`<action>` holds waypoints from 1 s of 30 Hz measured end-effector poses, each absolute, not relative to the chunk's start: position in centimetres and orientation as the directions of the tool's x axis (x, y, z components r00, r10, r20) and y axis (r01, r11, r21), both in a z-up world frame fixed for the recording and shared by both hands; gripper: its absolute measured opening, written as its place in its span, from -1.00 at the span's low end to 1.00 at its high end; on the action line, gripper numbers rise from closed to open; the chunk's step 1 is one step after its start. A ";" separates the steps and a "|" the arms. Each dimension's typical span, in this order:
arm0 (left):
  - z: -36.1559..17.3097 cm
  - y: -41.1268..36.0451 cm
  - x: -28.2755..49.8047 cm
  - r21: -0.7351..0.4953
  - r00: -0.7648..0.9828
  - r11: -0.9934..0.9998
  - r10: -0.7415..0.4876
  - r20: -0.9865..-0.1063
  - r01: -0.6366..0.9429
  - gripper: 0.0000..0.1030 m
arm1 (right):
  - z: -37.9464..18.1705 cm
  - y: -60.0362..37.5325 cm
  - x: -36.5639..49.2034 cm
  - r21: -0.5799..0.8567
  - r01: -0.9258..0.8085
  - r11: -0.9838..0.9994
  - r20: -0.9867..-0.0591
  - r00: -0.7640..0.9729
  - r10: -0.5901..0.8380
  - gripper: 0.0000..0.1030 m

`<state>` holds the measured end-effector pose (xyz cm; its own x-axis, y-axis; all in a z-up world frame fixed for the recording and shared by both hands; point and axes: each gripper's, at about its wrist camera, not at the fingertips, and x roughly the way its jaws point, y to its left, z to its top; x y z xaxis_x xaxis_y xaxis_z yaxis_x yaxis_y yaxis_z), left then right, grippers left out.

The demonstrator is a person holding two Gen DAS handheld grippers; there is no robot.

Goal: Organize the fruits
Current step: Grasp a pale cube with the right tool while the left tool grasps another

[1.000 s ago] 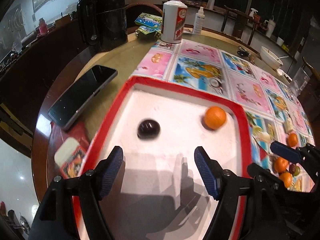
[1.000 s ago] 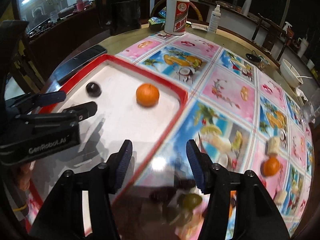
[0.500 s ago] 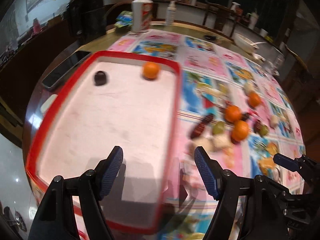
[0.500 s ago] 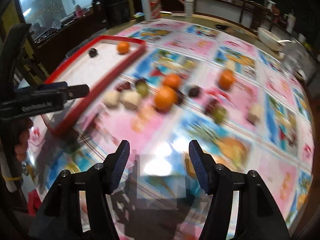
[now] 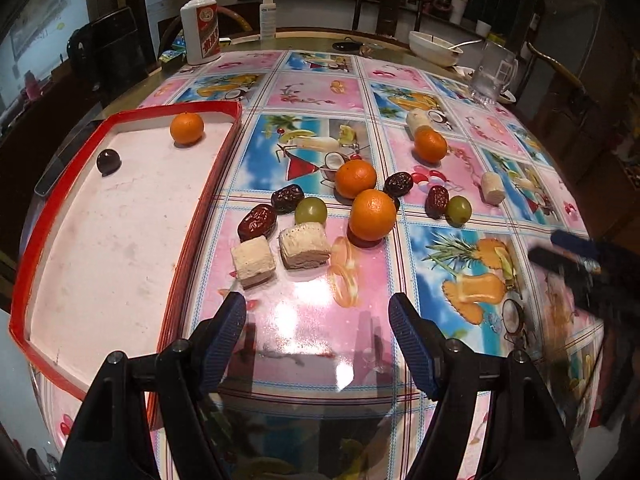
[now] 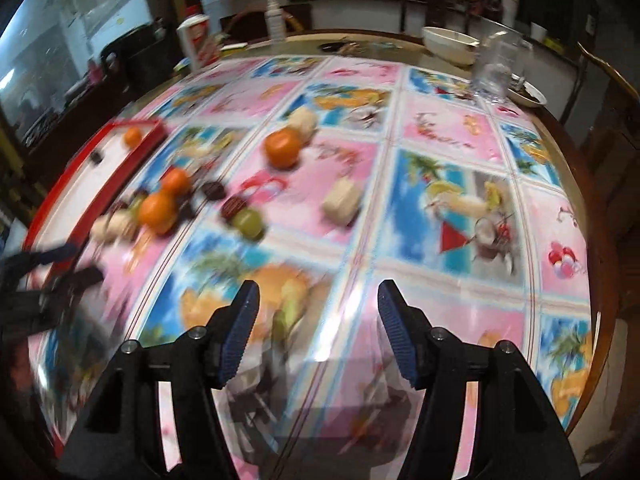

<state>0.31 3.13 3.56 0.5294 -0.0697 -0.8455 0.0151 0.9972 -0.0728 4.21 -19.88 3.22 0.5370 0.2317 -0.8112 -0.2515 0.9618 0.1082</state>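
The left gripper (image 5: 317, 340) is being held with its jaws spread and empty above bare tablecloth (image 5: 320, 344), just short of two pale blocks (image 5: 276, 254). In the left wrist view the scene is being rendered sharply: a red-rimmed tray (image 5: 192, 224) is lying at the left, with one orange (image 5: 187, 128) near its far wall and a dark round fruit (image 5: 108, 162) well apart from it. Outside the tray, a cluster is lying on the cloth — two oranges (image 5: 362, 196), dates (image 5: 272, 212) and a green grape (image 5: 311, 210) — with a third orange (image 5: 430, 144) set further back.

The right wrist view is being blurred by motion, so small fruits there can only be identified tentatively. It is showing what the other view cuts off: the table's right-hand wooden edge (image 6: 600, 248) and a wide bare stretch of cloth before it. The right gripper (image 6: 319, 320) is likewise being held spread, with nothing between its pads — a pale piece (image 6: 342, 200) is lying beyond it.
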 end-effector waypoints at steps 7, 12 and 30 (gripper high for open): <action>3.0 3.6 -0.5 -0.073 0.521 0.997 -0.058 -0.852 -0.008 0.43 | 1.6 -19.9 9.7 0.116 -0.226 0.967 -0.830 0.512 0.220 0.22; 3.0 4.0 -0.8 -0.074 0.526 0.997 -0.052 -0.849 -0.020 0.43 | 0.5 -19.6 10.9 0.140 -0.261 0.955 -0.827 0.500 0.258 -0.08; 2.5 3.4 3.3 -0.090 0.566 0.995 -0.050 -0.823 -0.042 0.39 | 0.5 -20.3 9.0 0.174 -0.349 0.921 -0.799 0.496 0.339 -0.32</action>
<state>3.33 3.40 2.49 0.5655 -0.0502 -0.8232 -0.0422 0.9951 -0.0897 9.03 -20.34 0.52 0.4960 0.3394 -0.7992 -0.3492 0.9207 0.1742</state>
